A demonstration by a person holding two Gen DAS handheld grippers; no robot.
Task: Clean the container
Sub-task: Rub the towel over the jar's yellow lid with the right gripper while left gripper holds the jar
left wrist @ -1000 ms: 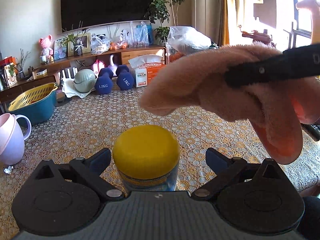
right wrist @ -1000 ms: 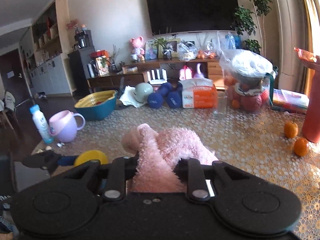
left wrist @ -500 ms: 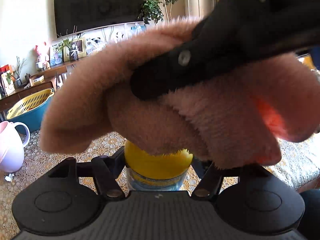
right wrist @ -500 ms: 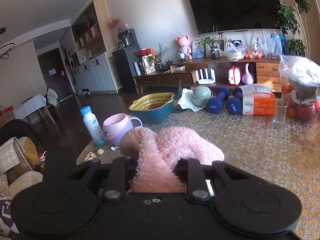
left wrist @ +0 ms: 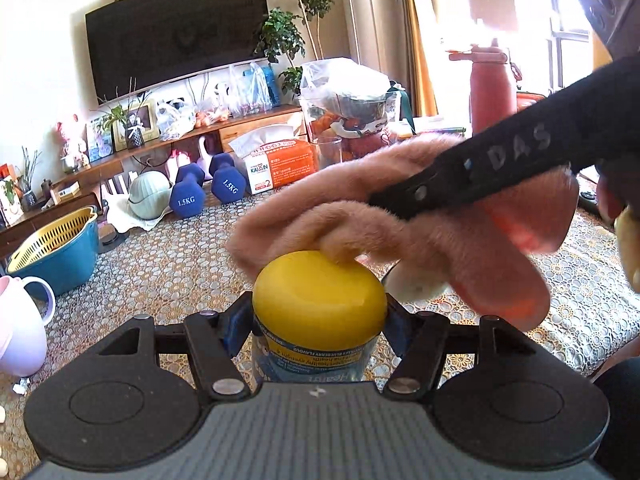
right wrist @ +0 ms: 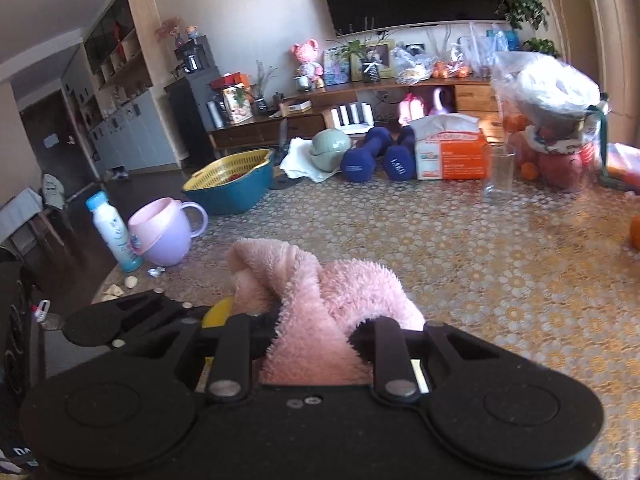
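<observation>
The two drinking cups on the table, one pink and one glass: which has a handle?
The pink cup, at the table's left edge beside the white bottle. The clear glass, by the orange tissue box, has none.

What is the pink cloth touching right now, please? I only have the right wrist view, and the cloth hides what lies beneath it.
Observer: In the left wrist view, a fold of the pink cloth rests on the far edge of the yellow lid.
Operator: Thank you. Is the container itself held?
Observer: Yes, the left gripper has its jaws shut on the container just below the lid.
Operator: Is most of the lid covered?
Observer: No, most of the lid's top shows bare; only that far edge meets the cloth.
</observation>
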